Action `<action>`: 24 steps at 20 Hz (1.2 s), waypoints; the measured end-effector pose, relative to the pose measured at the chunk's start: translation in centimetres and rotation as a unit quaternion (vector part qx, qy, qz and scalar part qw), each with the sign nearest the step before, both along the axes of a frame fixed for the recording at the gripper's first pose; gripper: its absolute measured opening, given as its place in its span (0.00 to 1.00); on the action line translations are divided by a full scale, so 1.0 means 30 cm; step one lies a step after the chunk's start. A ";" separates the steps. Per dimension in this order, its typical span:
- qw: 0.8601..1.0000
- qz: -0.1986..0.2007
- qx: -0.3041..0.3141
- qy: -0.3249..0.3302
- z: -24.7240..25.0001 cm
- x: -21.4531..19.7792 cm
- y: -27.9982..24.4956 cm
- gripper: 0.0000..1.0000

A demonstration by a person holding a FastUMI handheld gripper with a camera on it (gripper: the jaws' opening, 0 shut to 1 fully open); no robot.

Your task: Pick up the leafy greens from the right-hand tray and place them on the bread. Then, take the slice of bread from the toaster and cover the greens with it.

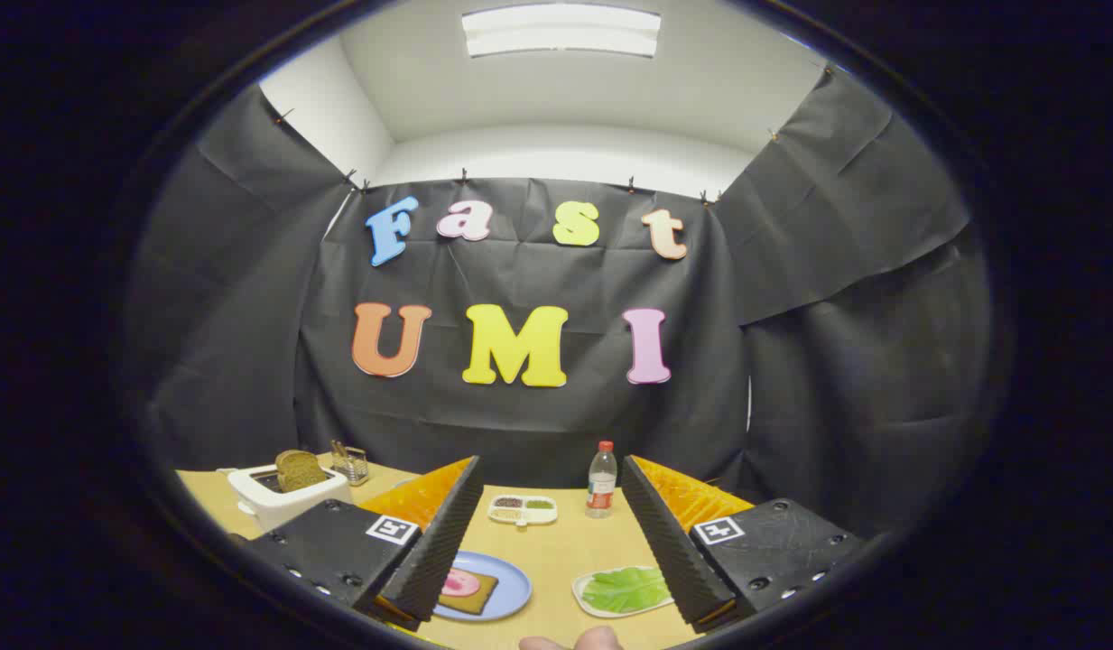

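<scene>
Gripper [547,551] fingers stood wide apart and held nothing; the table [565,542] showed plainly in the gap between them. Neither stage of the task had been started, judging by how things lay. The leafy greens [626,589] lay flat on the right-hand tray [581,591], a pale oval dish that sat low in the gap and just inside the right finger, which overlapped its far side. The bread [473,596] waiting to be topped rested on a blue plate [511,582] just inside the left finger, partly hidden by it, and carried a pink slice [459,582], apparently meat; no greens were on it. The second slice [299,469], a dark one, stood upright in the slot of the white toaster [281,501] beyond the left finger, well apart from the plate. A wire rack [350,464] stood just behind the toaster. Farther ahead, between the fingers, sat a small divided dish [522,510] and a bottle with a red cap [601,480]. A fingertip [570,641] of a person's hand showed at the near edge. Remaining work, as judged: close on the greens, carry them across to the plate, then fetch the toaster slice and lay it on top.
</scene>
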State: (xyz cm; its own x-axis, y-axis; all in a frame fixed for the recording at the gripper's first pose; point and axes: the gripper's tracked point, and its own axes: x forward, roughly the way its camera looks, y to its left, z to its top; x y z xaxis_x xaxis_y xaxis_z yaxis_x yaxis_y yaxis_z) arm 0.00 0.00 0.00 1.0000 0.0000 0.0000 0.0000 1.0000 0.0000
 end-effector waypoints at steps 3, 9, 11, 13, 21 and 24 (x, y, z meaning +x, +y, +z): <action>1.000 0.002 -0.003 0.007 -0.019 0.013 -0.003 0.95; 1.000 -0.012 -0.002 0.008 -0.023 0.017 -0.049 0.95; 1.000 -0.016 -0.002 0.008 -0.026 0.016 -0.062 0.95; 1.000 -0.020 -0.005 0.010 -0.032 0.021 -0.074 0.95; 0.999 -0.037 -0.011 0.014 -0.038 0.032 -0.147 0.95; 0.999 -0.036 -0.007 0.025 -0.059 0.045 -0.173 0.95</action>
